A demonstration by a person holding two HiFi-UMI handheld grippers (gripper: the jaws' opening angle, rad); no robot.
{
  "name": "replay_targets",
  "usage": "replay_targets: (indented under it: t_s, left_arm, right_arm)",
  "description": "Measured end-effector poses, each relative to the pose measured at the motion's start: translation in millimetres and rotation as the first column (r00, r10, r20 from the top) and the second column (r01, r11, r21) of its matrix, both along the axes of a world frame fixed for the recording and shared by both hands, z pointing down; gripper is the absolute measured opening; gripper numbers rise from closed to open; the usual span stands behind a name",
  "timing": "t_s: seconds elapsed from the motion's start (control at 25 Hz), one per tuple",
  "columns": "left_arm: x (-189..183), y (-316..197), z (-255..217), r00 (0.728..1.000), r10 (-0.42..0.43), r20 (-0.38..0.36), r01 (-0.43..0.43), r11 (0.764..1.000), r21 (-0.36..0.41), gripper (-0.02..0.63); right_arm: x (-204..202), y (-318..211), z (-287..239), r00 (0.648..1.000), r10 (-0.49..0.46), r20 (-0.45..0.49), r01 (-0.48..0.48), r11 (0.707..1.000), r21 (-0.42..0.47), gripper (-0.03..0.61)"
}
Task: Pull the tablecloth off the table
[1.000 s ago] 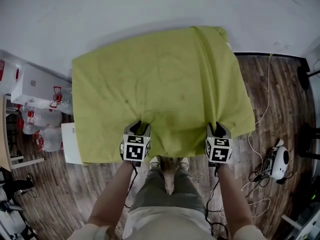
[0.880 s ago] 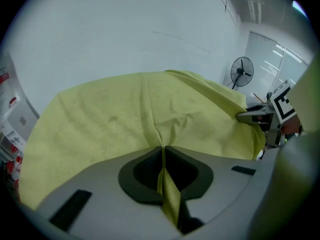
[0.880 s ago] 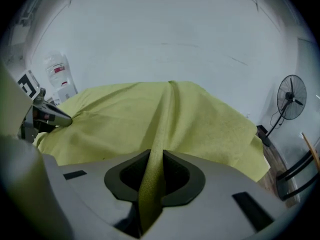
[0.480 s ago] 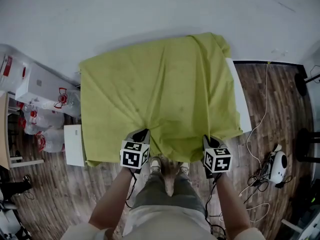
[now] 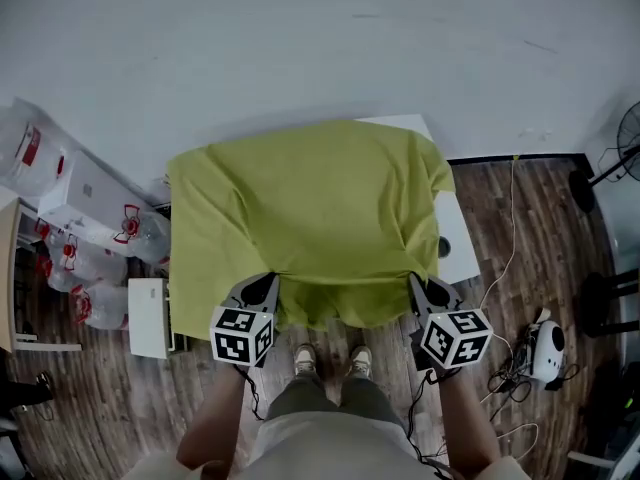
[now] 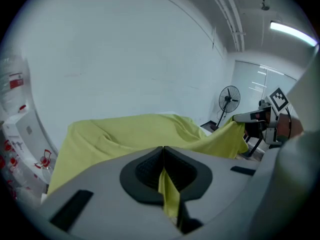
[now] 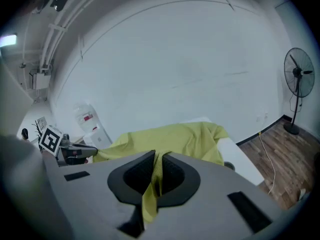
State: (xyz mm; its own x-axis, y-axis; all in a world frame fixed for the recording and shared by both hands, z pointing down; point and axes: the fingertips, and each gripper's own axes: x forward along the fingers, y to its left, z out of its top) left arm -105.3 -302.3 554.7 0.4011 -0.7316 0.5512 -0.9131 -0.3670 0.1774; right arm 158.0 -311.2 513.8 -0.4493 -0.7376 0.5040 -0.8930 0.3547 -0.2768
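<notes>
While left gripper (image 5: 264,284) and right gripper (image 5: 424,288) pinch its near edge, tablecloth (image 5: 310,213) drapes over table (image 5: 457,240).
Jaws clench fabric; table's right edge shows bare.

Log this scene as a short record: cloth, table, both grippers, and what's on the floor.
cloth: yellow-green tablecloth covering most of the table
table: white, bare strip showing at its right side
left gripper: shut on tablecloth's near edge
right gripper: shut on tablecloth's near edge
floor: wood, loose cables at right
</notes>
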Motion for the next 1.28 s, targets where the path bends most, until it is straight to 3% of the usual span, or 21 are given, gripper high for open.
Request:
replay_targets:
  t_s: [0.2, 0.28, 0.4, 0.68, 0.92, 1.08, 1.28]
  left_arm:
    - [0.2, 0.7, -85.7, 1.0, 0.019, 0.009, -0.021, 0.987, 0.16, 0.023]
    - [-0.7, 0.3, -121.8, 0.999, 0.025, 0.039, -0.033, 0.97, 0.241, 0.023]
    - [-0.2, 3.6, -174.6, 0.999, 0.03, 0.024, -0.037, 0.938, 0.344, 0.023]
    - [5.9, 21.8, -283.9, 0.998, 0.06, 0.013, -0.057, 0.832, 0.552, 0.023]
    - [8.3, 42.0, -351.8, 0.997, 0.073, 0.014, -0.064, 0.747, 0.661, 0.023]
    - [14.4, 43.8, -363.4, 0.996, 0.083, 0.027, -0.08, 0.733, 0.676, 0.023]
    - [23.5, 42.0, -350.7, 0.995, 0.092, 0.049, -0.101, 0.753, 0.65, 0.023]
  right_arm:
    - [6.9, 11.8, -84.4, 0.999, -0.012, 0.042, 0.006, 0.989, 0.15, 0.032]
    - [6.2, 16.4, -119.0, 0.998, -0.027, 0.049, 0.016, 0.977, 0.214, 0.032]
    - [7.5, 26.8, -169.3, 0.998, -0.041, 0.041, 0.026, 0.948, 0.316, 0.032]
    - [11.4, 65.4, -286.4, 0.998, -0.063, 0.026, 0.039, 0.837, 0.545, 0.032]
    - [16.1, 99.5, -367.0, 0.996, -0.077, 0.045, 0.025, 0.729, 0.684, 0.032]
    - [20.8, 105.5, -380.8, 0.998, -0.06, 0.014, 0.032, 0.701, 0.713, 0.032]
    - [30.8, 99.3, -358.4, 0.999, -0.046, -0.003, 0.036, 0.741, 0.671, 0.032]
